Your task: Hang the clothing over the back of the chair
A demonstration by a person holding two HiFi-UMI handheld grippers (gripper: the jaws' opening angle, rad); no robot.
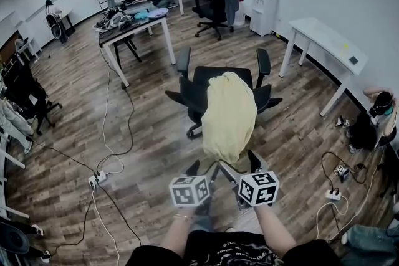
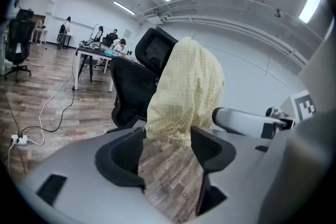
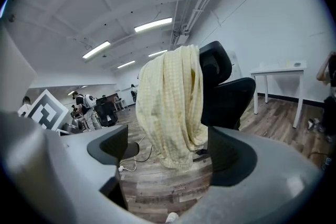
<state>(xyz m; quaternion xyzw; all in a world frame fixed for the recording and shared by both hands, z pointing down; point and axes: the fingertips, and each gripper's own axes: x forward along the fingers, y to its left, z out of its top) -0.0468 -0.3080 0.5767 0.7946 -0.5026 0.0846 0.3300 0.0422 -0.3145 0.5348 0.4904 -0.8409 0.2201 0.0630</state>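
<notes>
The pale yellow checked garment (image 1: 229,114) lies draped over the backrest of the black office chair (image 1: 198,85), its hem loose just ahead of both claws. The left gripper (image 2: 168,138) and right gripper (image 3: 168,136) are spread wide and pinch nothing. Best to draw them straight back, clear of the hem, so the drape isn't dragged off.
</notes>
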